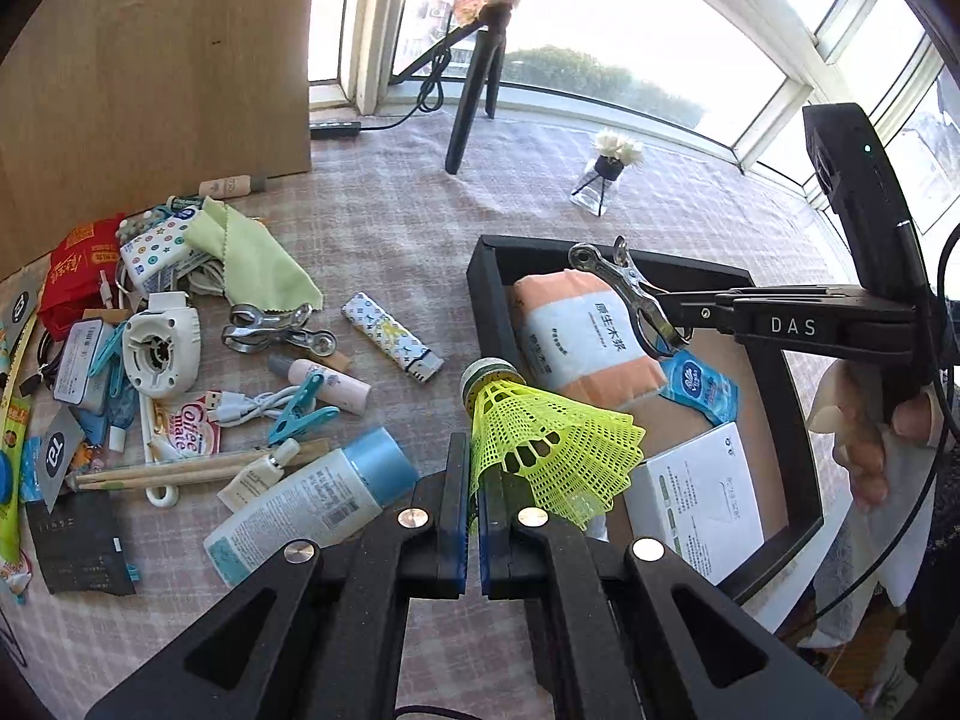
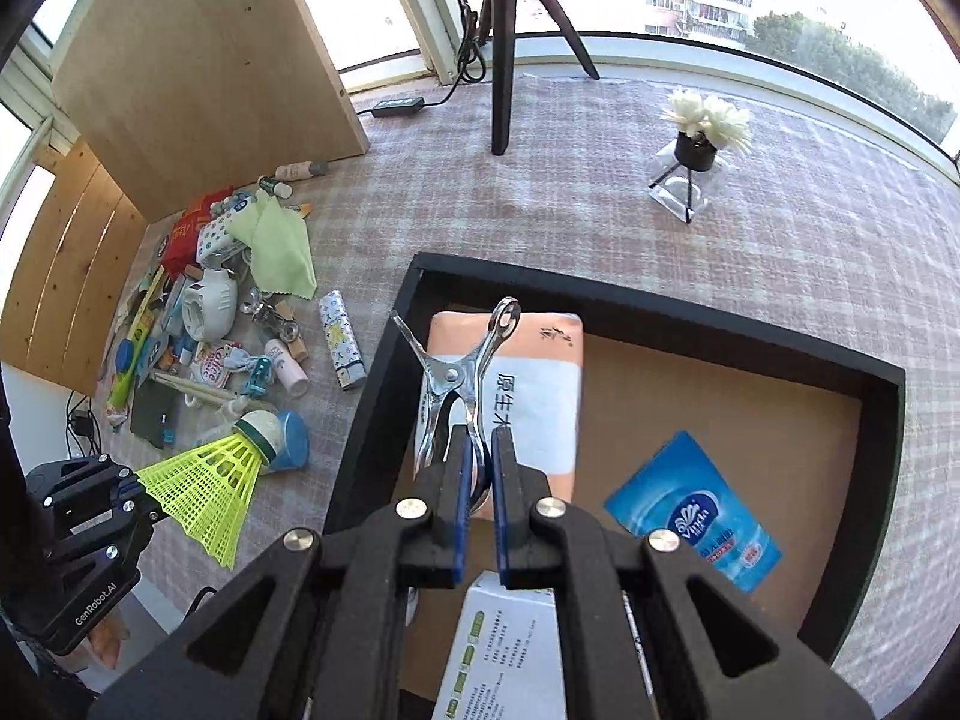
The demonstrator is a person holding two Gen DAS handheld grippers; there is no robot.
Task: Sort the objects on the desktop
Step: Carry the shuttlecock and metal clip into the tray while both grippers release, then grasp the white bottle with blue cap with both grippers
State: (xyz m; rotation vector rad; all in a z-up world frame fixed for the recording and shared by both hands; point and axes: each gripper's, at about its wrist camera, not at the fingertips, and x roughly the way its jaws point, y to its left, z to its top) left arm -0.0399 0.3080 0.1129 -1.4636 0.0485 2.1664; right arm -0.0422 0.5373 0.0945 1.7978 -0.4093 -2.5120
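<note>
The yellow shuttlecock (image 1: 540, 438) is clamped by its net skirt between the fingers of the left gripper (image 1: 474, 480), in the air just beside the left wall of the black tray (image 1: 489, 312), with its cork end pointing up and away. The right gripper (image 2: 480, 462) is closed on a metal clip (image 2: 465, 378) and holds it above the tray, over an orange tissue pack (image 2: 540, 372). In the tray there lie also a blue wipes packet (image 2: 696, 510) and a white box (image 2: 504, 648). The tray stands on a checked pink cloth (image 2: 600, 210) that covers the whole surface. On the left part of the cloth is a heap of small things: a second metal clip (image 1: 276, 330), a lighter (image 1: 393, 339), a green cloth (image 1: 252, 258), a blue-capped bottle (image 1: 312, 498), chopsticks (image 1: 198, 471), a white cable (image 1: 252, 405) and a blue peg (image 1: 300, 408). Behind the heap a wooden board (image 2: 210, 72) stands upright. Farther back, near the window (image 1: 630, 18), are a black tripod (image 2: 504, 48) and a small vase with white flowers (image 2: 696, 150). Outside, trees and buildings are visible in bright daylight.
</note>
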